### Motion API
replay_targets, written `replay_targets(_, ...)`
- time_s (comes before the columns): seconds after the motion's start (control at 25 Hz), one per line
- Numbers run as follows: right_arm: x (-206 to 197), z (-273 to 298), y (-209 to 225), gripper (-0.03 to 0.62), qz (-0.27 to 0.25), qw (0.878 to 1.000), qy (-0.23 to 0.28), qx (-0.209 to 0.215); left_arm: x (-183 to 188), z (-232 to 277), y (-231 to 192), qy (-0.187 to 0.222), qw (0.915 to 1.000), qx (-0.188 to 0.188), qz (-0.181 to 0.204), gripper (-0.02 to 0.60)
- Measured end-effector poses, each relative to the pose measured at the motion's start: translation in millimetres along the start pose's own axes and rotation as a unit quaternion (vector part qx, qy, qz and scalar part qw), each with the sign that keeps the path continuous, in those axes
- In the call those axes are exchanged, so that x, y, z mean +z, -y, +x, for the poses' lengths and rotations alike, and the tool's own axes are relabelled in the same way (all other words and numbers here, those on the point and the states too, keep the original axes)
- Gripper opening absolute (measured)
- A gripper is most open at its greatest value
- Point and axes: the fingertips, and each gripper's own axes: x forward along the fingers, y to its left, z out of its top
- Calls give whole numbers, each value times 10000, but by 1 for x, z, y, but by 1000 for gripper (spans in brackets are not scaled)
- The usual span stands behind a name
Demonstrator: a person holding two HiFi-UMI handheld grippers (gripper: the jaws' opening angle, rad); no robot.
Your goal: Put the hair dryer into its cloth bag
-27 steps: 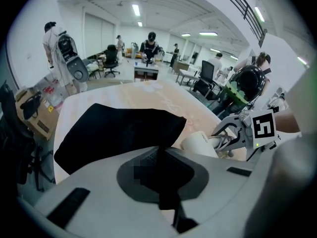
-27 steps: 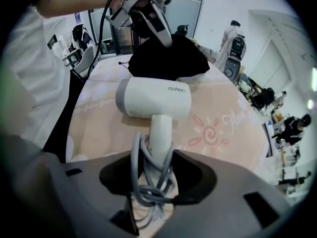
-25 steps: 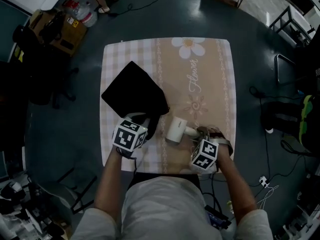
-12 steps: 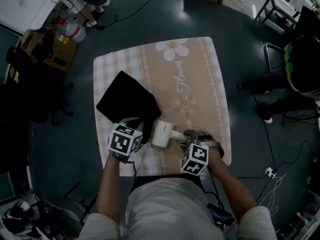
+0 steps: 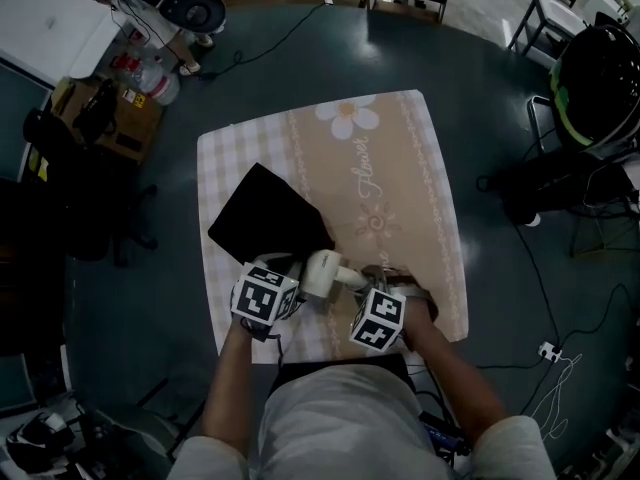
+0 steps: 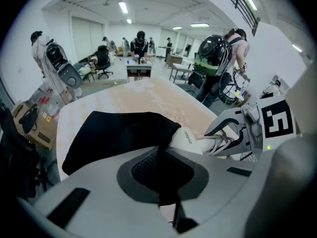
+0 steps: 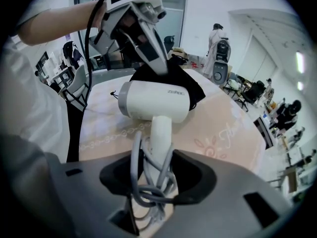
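The black cloth bag lies on the left half of the table; in the left gripper view the bag spreads out ahead of the jaws. My left gripper is shut on the bag's near edge at its mouth. The white hair dryer hangs just right of that mouth, barrel pointing at it. My right gripper is shut on the dryer's handle, with the grey cord bunched between the jaws. In the right gripper view the dryer's barrel lies crosswise, the bag behind it.
A beige flower-print tablecloth covers the small table, which stands on a dark floor. A cardboard box, chairs and cables lie around it. The person's body is at the table's near edge. People stand far off in the room.
The right gripper has carried the dryer to the left, up to the bag's mouth. Both grippers have risen a little, and the left one has lifted the bag's edge.
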Motion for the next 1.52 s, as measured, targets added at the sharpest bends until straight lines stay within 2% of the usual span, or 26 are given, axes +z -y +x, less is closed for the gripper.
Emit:
replay_targets(0.32,-2,1,11,193,187,9995,-178,-190,3,-1,12,10,9999,-123,105,14)
replay_targets(0.52,-14,-11,28,193,337,9968,-428,-582,9,1,19,87,9997,-214,37,14)
replay_targets(0.76,-14,-9,17,193,339,9970,-500,-479,18,8,33,93,9992,-385,68,14)
replay_targets(0.88,-10,0,16,193,530,9966,-447,-434,18,11,38,51,9989,-432,143,14)
replay_targets(1.28,3,9,23,193,728,9960,-350,-393,18,10,37,13,9989,-420,206,14)
replay_targets(1.52,6,10,27,193,734,9958,-343,-420,20,6,38,137,9989,-313,305,14)
